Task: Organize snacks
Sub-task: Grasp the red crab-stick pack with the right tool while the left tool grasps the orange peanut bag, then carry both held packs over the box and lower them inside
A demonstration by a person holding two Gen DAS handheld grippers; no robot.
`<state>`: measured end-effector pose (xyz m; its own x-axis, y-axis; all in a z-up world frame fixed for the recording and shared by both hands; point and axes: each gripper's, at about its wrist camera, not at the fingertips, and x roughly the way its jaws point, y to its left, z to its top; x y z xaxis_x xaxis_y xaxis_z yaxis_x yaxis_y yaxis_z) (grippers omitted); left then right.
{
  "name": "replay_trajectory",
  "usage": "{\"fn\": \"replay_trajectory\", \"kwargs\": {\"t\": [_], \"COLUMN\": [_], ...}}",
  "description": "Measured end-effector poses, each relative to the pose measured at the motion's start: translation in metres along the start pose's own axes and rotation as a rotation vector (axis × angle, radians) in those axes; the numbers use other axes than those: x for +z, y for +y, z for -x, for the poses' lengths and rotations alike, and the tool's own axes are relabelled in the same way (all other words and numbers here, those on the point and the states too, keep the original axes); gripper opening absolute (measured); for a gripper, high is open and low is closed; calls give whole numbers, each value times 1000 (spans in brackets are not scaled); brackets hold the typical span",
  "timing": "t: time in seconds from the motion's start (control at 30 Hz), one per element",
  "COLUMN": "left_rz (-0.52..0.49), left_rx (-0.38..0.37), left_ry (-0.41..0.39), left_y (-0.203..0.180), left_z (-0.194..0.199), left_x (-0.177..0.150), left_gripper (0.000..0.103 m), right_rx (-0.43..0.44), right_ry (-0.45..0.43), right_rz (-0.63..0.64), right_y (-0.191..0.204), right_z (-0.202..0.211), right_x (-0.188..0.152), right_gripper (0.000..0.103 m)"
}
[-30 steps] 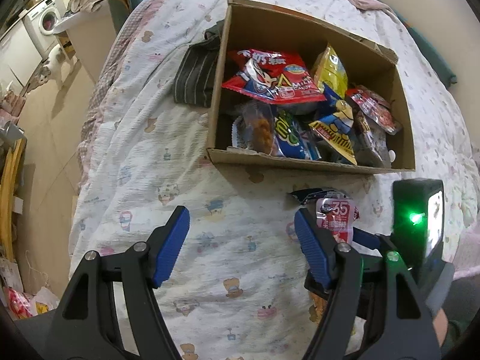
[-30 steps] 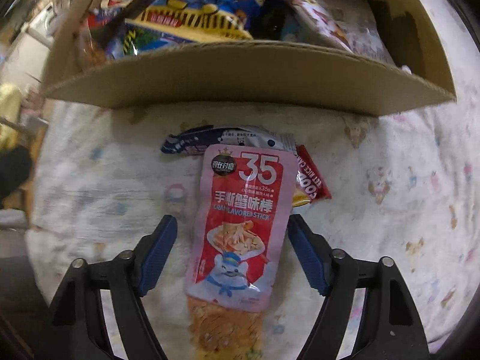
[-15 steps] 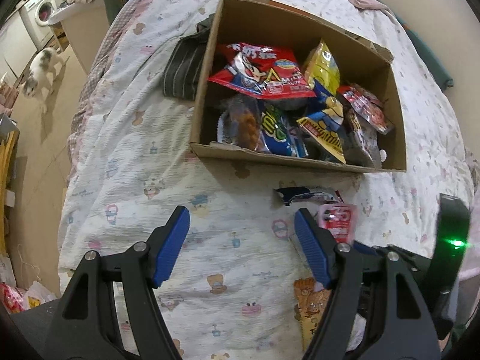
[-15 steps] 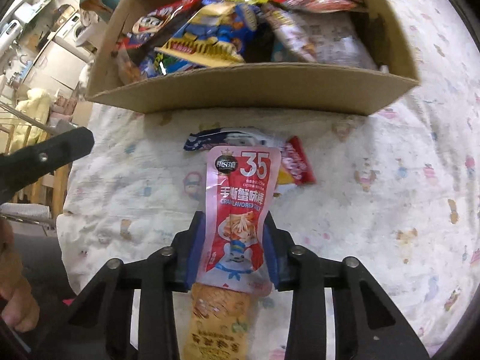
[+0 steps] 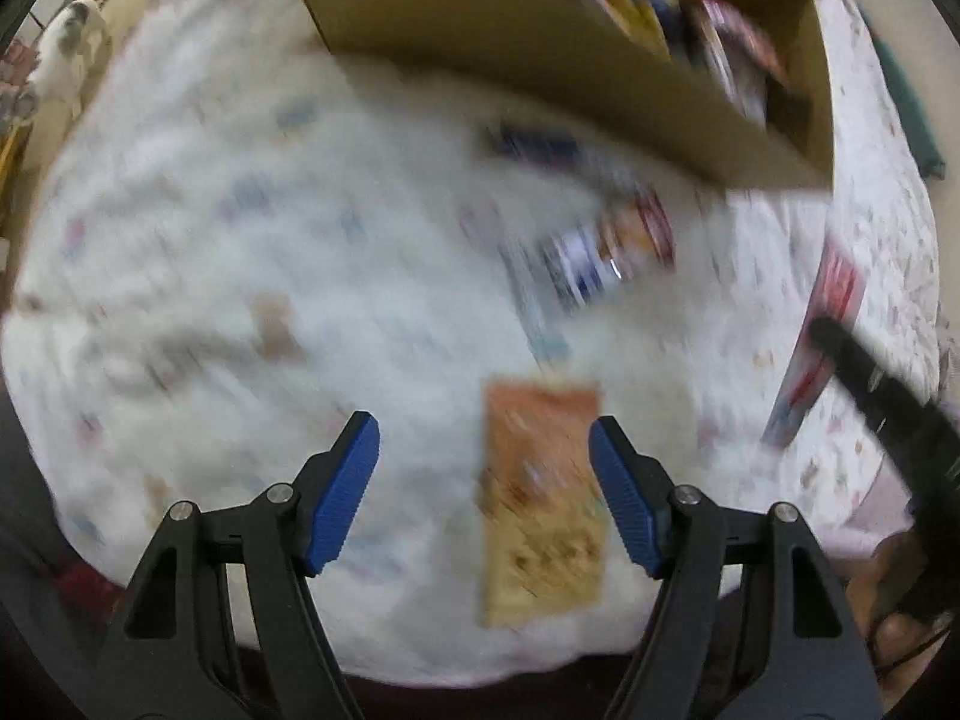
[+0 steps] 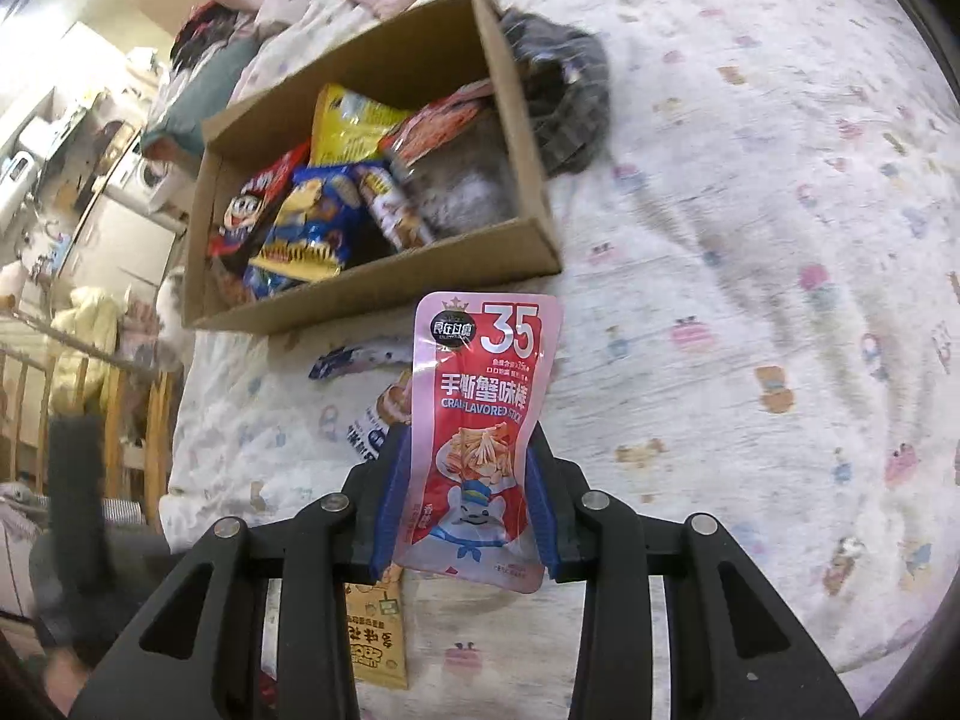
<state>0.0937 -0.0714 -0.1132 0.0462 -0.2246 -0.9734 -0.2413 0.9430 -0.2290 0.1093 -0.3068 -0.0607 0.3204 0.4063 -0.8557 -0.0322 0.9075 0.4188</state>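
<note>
My left tongs [image 5: 483, 468] hang over the printed bedsheet [image 5: 252, 252] with the blue pads [image 5: 345, 492] standing apart and nothing between them gripped. That view is blurred. An orange packet [image 5: 540, 504] lies flat on the sheet below the gap, nearer the right-hand pad, and I cannot tell whether a pad touches it. Between it and the cardboard box [image 5: 540, 54] lies a small heap of packets [image 5: 606, 246], a blue and white one and a red and orange one, just short of the box's near wall. Off to the right of the heap, my other tool shows as a black bar.

My right tongs [image 6: 465, 501] are clamped on the pink crab-stick packet [image 6: 486, 420], pads pressing its two side edges; the packet stands upright, lifted clear of the sheet, its top edge just short of the box's near wall. The box holds a jumble of snack bags [image 6: 324, 204]. A dark cloth [image 6: 564, 102] lies against its right wall.
</note>
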Motion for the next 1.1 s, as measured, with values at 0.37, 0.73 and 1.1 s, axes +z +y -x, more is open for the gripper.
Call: {"fn": "replay_trajectory", "kwargs": {"t": [0.37,0.73,1.1], "left_rz": [-129,-144,-121], "left_rx": [149,141,169], "left_ry": [25,-4,-53], "left_y": [-51,-43,4], "left_z": [-44,-37,-6], "left_x": [-32,-20,8], "left_gripper": [69,37,34], "right_rx": [38,48,42], "right_ry": [-43,-48,-38], "right_rz": [9,24,30], "right_y": [9,18,21], "right_z": [3,3,-1], "right_x": [4,5,3], "right_gripper": [38,38,38]}}
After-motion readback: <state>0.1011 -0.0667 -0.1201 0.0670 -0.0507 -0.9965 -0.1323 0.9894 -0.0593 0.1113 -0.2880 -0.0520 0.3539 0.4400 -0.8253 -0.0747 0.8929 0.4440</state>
